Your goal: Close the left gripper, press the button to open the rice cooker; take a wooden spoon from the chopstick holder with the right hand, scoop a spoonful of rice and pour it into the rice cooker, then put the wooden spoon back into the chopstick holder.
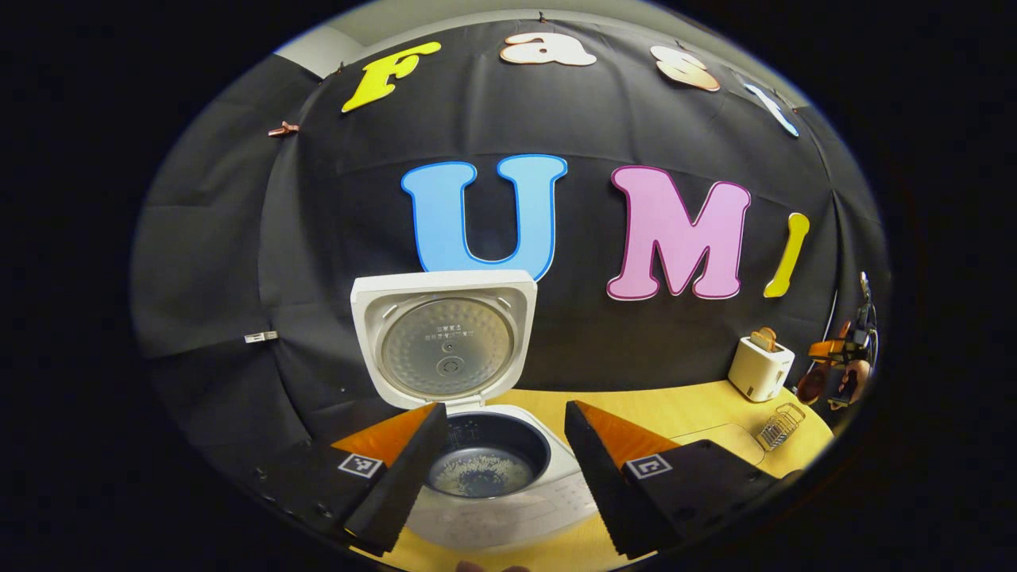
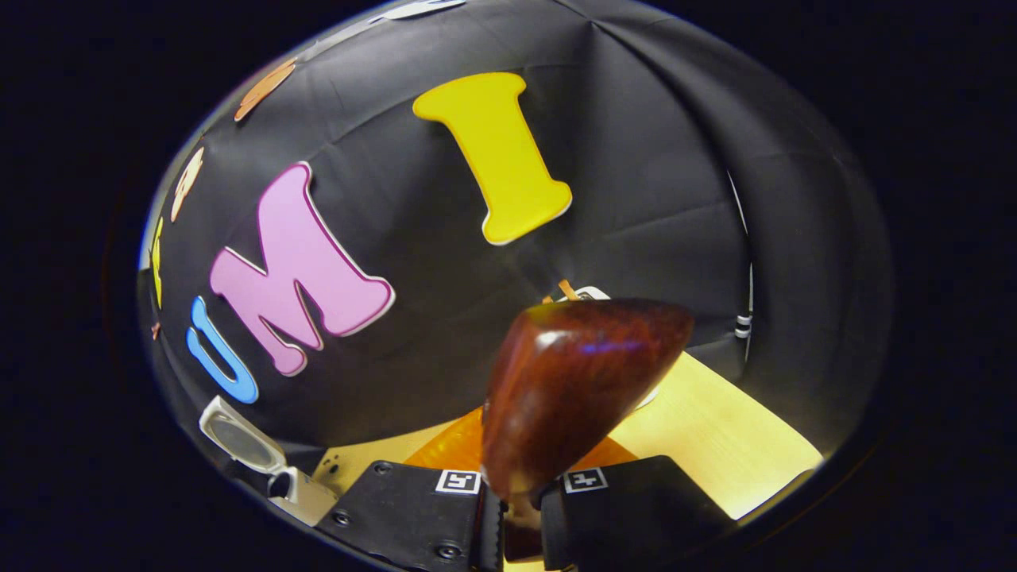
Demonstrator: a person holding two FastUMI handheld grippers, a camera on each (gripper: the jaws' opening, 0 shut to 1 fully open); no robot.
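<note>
The white rice cooker (image 1: 508, 508) stands open on the table, its lid (image 1: 445, 342) upright. A thin layer of rice lies in the dark inner pot (image 1: 486, 469). My left gripper (image 1: 502, 413) hovers just above and in front of the pot, open, with nothing between its fingers. My right gripper (image 2: 520, 496) is shut on the handle of the wooden spoon (image 2: 580, 381), whose dark red-brown bowl stands up close to the camera. In the left gripper view the right gripper (image 1: 841, 353) hangs at the far right with the spoon (image 1: 813, 385) below it. The cooker (image 2: 254, 453) also appears low left in the right gripper view.
A white toaster (image 1: 760, 367) with a slice of bread stands at the back right of the yellow table (image 1: 683, 409). A small wire holder (image 1: 780, 426) sits in front of it, beside a pale mat (image 1: 719, 438). The black cloth wall closes off the back.
</note>
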